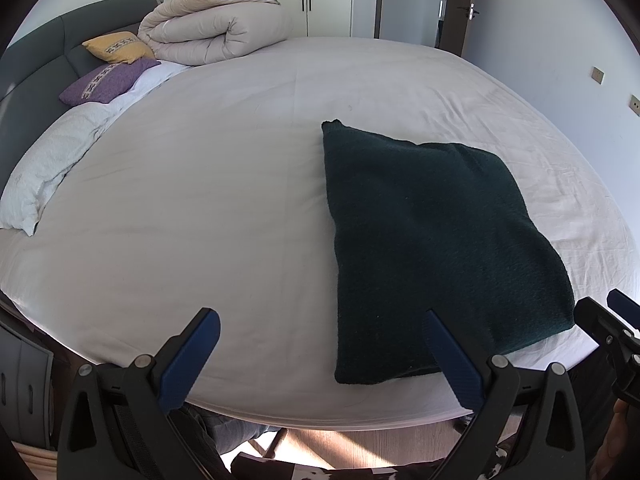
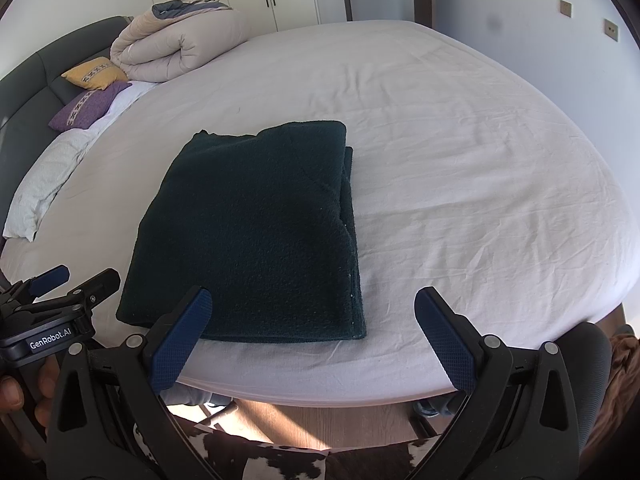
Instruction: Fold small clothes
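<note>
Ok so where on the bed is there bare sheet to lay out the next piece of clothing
Bare sheet lies right of the folded garment, out to the bed's right edge. More lies left of the garment, between it and the white pillow. The headboard corner is crowded: rolled duvet, yellow cushion, purple cushion.

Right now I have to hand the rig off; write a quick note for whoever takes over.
Left gripper: open, empty, hovering at the near edge of the bed.
Right gripper: open, empty, hovering at the same edge, to the right of the left one.
Dark green garment: lying on the bed sheet near the front edge, already folded into a layered rectangle, stacked edges showing along its right side.
Done: the fold looks finished; neither gripper touches the garment.
Left: possibly one more fold or setting it aside. No other small clothes are in view.
</note>
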`<state>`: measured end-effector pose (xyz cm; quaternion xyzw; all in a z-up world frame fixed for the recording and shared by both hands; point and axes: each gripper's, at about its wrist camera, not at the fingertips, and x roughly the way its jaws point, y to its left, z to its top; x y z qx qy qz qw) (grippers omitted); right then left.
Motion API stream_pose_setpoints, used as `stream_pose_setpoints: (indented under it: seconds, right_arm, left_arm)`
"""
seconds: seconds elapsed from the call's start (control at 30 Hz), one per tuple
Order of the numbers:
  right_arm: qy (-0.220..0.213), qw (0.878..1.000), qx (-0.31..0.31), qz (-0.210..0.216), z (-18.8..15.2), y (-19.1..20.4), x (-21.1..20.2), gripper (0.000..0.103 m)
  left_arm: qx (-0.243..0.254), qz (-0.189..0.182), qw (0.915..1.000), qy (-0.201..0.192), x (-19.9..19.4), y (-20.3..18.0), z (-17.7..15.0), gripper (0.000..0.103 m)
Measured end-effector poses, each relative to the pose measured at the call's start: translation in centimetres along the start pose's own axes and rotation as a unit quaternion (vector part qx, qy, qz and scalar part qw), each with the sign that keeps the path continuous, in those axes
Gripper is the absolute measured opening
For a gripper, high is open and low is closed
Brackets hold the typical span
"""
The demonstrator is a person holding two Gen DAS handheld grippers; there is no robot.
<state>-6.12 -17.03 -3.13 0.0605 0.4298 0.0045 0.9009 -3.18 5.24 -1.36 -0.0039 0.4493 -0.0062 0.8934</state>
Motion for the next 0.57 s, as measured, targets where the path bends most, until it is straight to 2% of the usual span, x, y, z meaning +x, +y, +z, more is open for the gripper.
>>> stream_pose_setpoints:
  seconds: [0.57]
  right_arm:
    - [0.007,1.0,-0.002,0.005,0.55,-0.5,0.52,0.103]
  left_arm:
    - [0.0,0.003,1.0,-0.001,0.18,0.41,-0.07,0.103]
